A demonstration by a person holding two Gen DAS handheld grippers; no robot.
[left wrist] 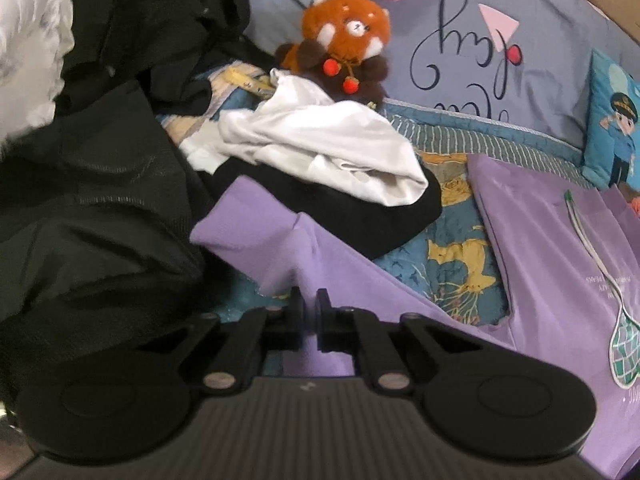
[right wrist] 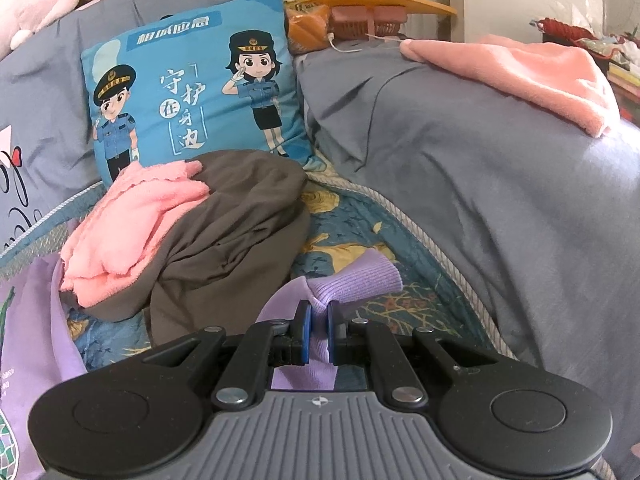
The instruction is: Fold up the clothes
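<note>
My right gripper is clenched on the ribbed cuff of the purple sweatshirt, the knit bunched between the blue pads at lower centre of the right wrist view; my left gripper has its jaws drawn together at lower centre of the left wrist view, pinching a ridge of the same purple fabric along the other sleeve. The body of the garment lies spread toward the right of the left view, its printed front showing. I judge this to be the start of the fold: both sleeves are in hand and none of the garment is folded over yet. The next move probably calls for lifting both ends together, keeping the cloth taut, and laying the sleeves across the body without dragging the neighbouring heaps. All this sits on a bed with a blue and yellow patterned quilt. Crowding it are black clothing at the left, a crumpled white garment with a red panda plush behind it, and in the right view a brown garment under a pink towel, a blue cartoon cushion and a grey duvet
</note>
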